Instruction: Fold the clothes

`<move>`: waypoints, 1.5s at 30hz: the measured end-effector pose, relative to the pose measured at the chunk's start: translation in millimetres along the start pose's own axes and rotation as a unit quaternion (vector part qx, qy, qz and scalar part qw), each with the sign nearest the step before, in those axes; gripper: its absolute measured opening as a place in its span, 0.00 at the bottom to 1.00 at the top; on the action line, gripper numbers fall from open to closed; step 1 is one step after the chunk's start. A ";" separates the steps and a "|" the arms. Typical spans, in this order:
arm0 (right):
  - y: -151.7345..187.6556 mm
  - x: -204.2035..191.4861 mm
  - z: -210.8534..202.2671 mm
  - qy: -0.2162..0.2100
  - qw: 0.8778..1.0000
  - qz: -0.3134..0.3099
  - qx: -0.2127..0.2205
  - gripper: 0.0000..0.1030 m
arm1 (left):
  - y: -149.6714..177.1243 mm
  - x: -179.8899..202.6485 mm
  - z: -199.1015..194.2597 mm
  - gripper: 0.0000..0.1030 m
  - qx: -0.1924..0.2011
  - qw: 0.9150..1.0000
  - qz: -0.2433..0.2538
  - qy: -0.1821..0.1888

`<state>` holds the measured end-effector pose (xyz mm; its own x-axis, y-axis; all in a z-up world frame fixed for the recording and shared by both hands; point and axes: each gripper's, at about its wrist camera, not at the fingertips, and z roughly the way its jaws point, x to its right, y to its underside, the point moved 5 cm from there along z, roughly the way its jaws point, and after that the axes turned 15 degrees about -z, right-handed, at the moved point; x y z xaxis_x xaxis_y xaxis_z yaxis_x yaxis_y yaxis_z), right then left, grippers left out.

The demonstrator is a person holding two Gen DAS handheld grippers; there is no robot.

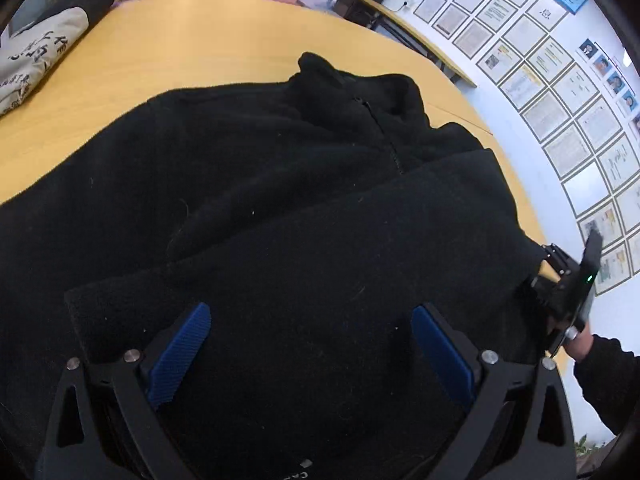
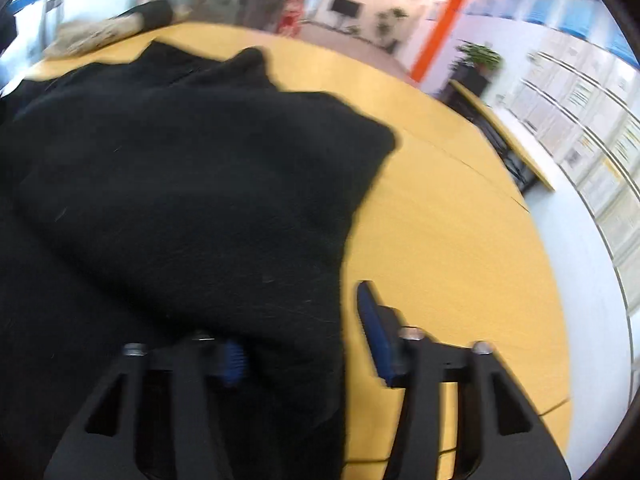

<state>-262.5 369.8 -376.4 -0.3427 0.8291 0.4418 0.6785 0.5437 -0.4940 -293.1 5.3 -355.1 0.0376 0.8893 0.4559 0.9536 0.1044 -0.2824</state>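
A black fleece jacket point(image 1: 280, 184) with a zip collar lies on the yellow wooden table point(image 1: 180, 44), one flap folded over its lower part. My left gripper point(image 1: 312, 316) is open just above the folded flap, its blue pads spread wide with nothing between them. The right gripper shows at the jacket's right edge in the left wrist view point(image 1: 568, 284). In the right wrist view my right gripper point(image 2: 300, 320) is open, and the jacket's edge point(image 2: 200, 184) drapes over its left finger, hiding most of that pad. Its right pad point(image 2: 376, 332) is over bare table point(image 2: 460, 248).
A cream printed garment with a black one point(image 1: 44, 48) lies at the table's far left edge. A wall of framed notices point(image 1: 560, 92) runs along the right. A second desk point(image 1: 412, 28) and a potted plant stand beyond the table.
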 end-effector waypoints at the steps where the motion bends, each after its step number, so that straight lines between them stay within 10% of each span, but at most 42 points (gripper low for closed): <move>1: 1.1 7.5 -2.0 0.002 1.000 0.014 0.007 0.20 | 0.5 1.4 2.7 1.00 0.004 1.000 0.002 -0.001; 6: 31.8 45.7 -0.5 -0.028 0.994 0.108 0.009 0.27 | 1.8 8.0 10.4 1.00 0.026 1.000 0.011 0.008; 11: 36.4 73.5 -3.4 -0.060 0.990 0.125 0.001 0.59 | 1.7 13.3 9.8 1.00 0.019 1.000 0.003 0.012; 23: -28.0 78.1 -108.6 -0.098 0.992 0.046 0.070 0.61 | 35.8 11.1 10.0 1.00 0.037 0.999 0.037 -0.010; 28: -74.7 81.4 -139.3 -0.110 0.978 0.084 0.153 0.91 | 27.9 12.6 17.3 1.00 0.047 0.998 0.030 -0.004; 33: -101.7 39.4 -49.2 -0.137 0.986 0.061 0.065 0.83 | 32.7 10.1 13.3 1.00 0.049 0.998 0.031 0.002; 38: -60.1 19.7 54.6 -0.163 0.977 0.121 -0.059 0.68 | 40.3 -5.6 -16.3 1.00 0.062 0.997 -0.011 0.033; 45: -52.7 29.9 57.3 -0.126 0.990 0.063 -0.009 0.80 | 67.1 -95.6 -149.3 1.00 0.182 0.974 -0.135 -0.025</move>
<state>-345.7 373.4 -380.1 -0.4043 0.8977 0.1752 0.7373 0.4332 -0.5183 -188.1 -139.2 -291.6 -0.2231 0.8269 0.5162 0.7573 0.4804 -0.4423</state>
